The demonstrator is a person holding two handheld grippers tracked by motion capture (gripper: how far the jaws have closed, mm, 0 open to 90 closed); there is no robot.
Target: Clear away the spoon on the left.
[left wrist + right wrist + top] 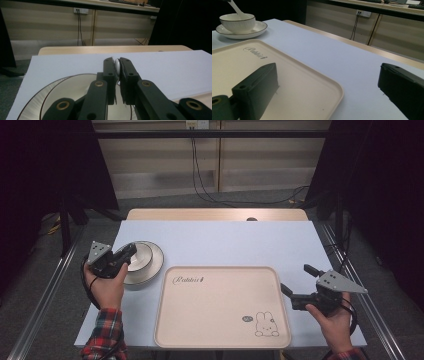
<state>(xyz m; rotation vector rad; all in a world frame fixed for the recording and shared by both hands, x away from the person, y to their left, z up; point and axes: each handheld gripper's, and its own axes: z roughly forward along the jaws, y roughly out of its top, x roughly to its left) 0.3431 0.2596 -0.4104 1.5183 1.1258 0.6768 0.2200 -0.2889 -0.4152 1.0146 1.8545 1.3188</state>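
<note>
Spoon (117,65), white and thin, sits pinched between the closed jaws of the left gripper (117,68) at the centre of the left gripper view, its handle end showing between the pads. In the high view that gripper (127,252) hangs at centre left over the bowl (141,256) and its saucer (155,265), hiding the spoon. Right of them, low in the middle of the frame, lies a cream tray (222,340) with a rabbit drawing (266,325); nothing stands between bowl and tray. At lower right the right gripper (296,280) hovers by the tray's edge, jaws wide apart and holding nothing. The right gripper view alone shows the spoon (235,8) slanting up out of the bowl (237,23) at upper left.
</note>
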